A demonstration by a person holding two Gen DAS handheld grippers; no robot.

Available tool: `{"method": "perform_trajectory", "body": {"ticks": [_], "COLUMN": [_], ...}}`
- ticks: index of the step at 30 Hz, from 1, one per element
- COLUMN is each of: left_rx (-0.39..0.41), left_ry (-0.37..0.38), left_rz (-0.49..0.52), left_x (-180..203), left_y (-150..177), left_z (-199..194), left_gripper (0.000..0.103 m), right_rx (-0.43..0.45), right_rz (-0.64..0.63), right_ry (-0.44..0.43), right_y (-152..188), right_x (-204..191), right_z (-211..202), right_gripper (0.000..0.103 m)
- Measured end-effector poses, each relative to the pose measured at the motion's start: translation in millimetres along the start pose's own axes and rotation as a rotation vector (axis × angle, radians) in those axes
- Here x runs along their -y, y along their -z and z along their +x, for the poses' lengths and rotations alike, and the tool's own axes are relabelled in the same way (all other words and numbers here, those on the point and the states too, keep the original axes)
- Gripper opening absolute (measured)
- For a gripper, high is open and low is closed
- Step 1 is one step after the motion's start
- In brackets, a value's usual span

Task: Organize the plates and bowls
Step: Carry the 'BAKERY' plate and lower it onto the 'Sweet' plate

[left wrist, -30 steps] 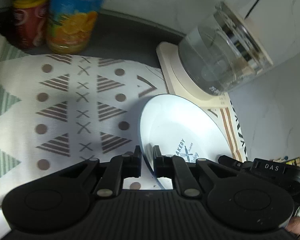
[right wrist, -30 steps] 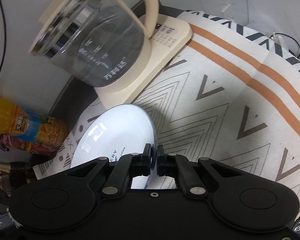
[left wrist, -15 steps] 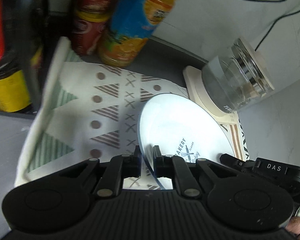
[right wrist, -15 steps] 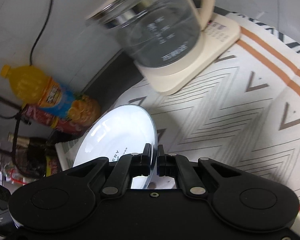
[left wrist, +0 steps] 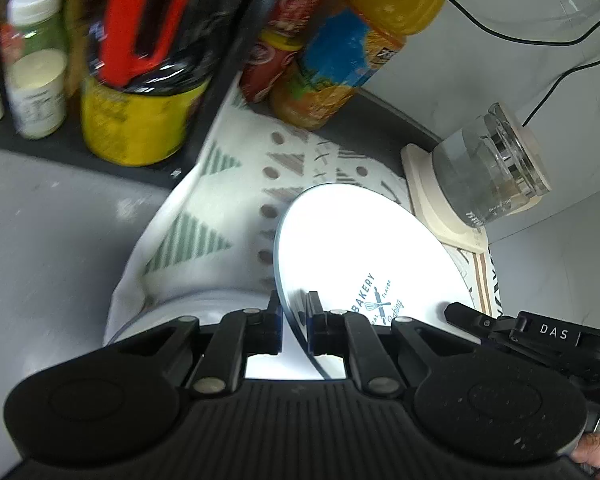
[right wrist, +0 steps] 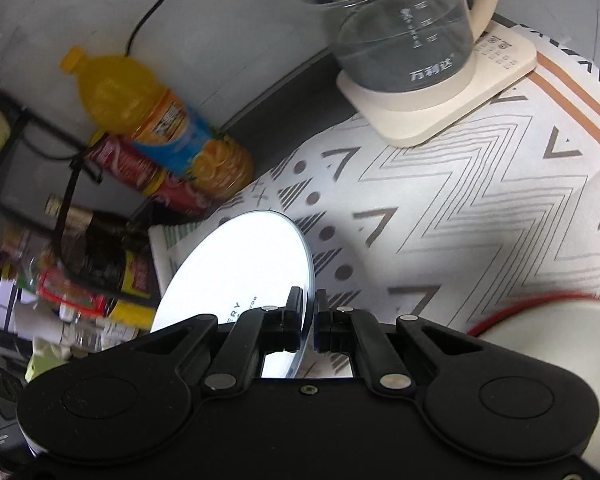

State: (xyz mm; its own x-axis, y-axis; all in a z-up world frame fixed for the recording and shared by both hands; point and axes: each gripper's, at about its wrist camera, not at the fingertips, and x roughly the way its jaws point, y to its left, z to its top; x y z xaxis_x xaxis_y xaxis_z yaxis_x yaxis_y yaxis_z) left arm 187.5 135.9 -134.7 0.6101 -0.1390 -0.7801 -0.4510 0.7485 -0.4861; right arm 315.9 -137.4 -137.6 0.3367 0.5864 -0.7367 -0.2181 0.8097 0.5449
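A white plate [left wrist: 356, 248] with a blue "BAKERY" print is held in the air between both grippers, above the patterned cloth. My left gripper [left wrist: 294, 312] is shut on its left rim. My right gripper [right wrist: 308, 320] is shut on its right rim, and the plate [right wrist: 240, 264] shows tilted in the right wrist view. The right gripper's black body [left wrist: 540, 336] shows at the plate's far edge in the left wrist view. A white dish with a red rim [right wrist: 548, 320] sits at the lower right in the right wrist view.
A glass kettle [right wrist: 404, 36] stands on a cream base [right wrist: 440, 108] at the back. An orange juice bottle [right wrist: 156, 116], a red can [right wrist: 148, 176] and a rack of jars [left wrist: 100, 60] stand to the left. The patterned cloth [right wrist: 460, 220] covers the counter.
Both grippers have lifted the plate higher and drawn back from the kettle. More of the bottles, the rack and the counter edge have come into view.
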Motion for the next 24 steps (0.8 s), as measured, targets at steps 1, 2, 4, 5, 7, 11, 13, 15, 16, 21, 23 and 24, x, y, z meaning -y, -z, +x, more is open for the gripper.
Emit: {"method": "perform_trajectory", "body": {"ticks": [1, 2, 4, 5, 7, 11, 13, 15, 16, 21, 23, 24], "left_rx": [0.0, 0.001, 0.005, 0.009, 0.01, 0.008, 0.007, 0.007, 0.007, 0.005, 0.003, 0.001], "left_ry": [-0.003, -0.006, -0.011, -0.012, -0.022, -0.042, -0.044, -0.046, -0.047, -0.055, -0.056, -0.058], "left_rz": [-0.001, -0.002, -0.011, -0.018, -0.026, -0.039, -0.051, -0.055, -0.058, -0.075, -0.084, -0.086], "left_x": [-3.2, -5.6, -11.1, -14.8, -21.0, -32.9, -39.6, -44.7, -47.1, -55.5, -58.4, -58.9], "left_y": [3.6, 7.3, 14.4, 18.0, 25.6, 40.8, 47.4, 53.0, 55.5, 64.5, 67.4, 68.6], "left_z": [-3.7, -7.0, -13.4, -17.1, -23.8, -32.3, -35.8, -38.5, -39.5, -41.7, -41.0, -40.2], "left_gripper": [0.008, 0.008, 0.008, 0.008, 0.008, 0.008, 0.008, 0.008, 0.008, 0.008, 0.008, 0.008], "right_rx": [-0.005, -0.011, -0.02, -0.023, -0.018, -0.043, -0.051, -0.061, -0.065, -0.076, -0.083, -0.085], "right_rz": [-0.009, -0.018, -0.03, -0.04, -0.092, -0.146, -0.173, -0.176, -0.182, -0.222, -0.23, -0.237], "right_ry": [-0.001, -0.002, -0.005, -0.006, -0.009, -0.012, -0.008, -0.011, -0.011, -0.01, -0.008, -0.005], "right_y": [3.9, 7.8, 15.6, 19.9, 29.9, 50.5, 60.6, 69.5, 73.1, 93.0, 100.1, 103.1], "right_x": [-2.6, -4.6, -6.7, -8.3, -13.8, -20.5, -23.1, -23.7, -24.3, -26.7, -26.6, -26.2], "right_z": [-1.1, -2.0, -4.3, -5.6, -9.5, -13.8, -14.5, -14.8, -15.0, -16.1, -16.3, -16.0], "right_gripper": [0.005, 0.005, 0.005, 0.005, 0.006, 0.007, 0.008, 0.008, 0.008, 0.009, 0.009, 0.009]}}
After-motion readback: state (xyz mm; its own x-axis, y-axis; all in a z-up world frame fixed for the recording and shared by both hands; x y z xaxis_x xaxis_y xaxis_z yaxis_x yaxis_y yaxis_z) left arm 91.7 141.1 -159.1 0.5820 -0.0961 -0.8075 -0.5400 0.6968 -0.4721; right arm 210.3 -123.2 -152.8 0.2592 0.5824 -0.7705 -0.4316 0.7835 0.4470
